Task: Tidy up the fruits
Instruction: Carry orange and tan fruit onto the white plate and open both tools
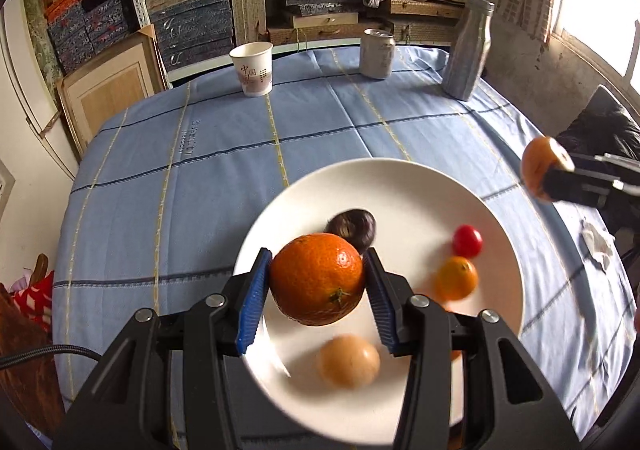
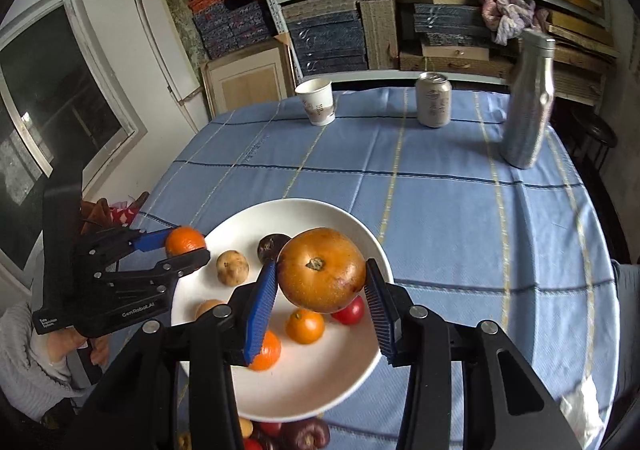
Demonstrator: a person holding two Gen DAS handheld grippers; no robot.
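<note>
Left gripper (image 1: 318, 282) clamps a mandarin (image 1: 317, 279), right gripper (image 2: 322, 282) a persimmon (image 2: 321, 270), both held over the center-frame plate (image 2: 320, 382) for placing.

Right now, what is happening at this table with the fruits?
A person is sorting fruit with two handheld grippers. The left gripper is shut on an orange, the right gripper on a brownish pear; both are held above the white plate. A cherry tomato, a dark fruit and other small fruits already lie on it.
</note>
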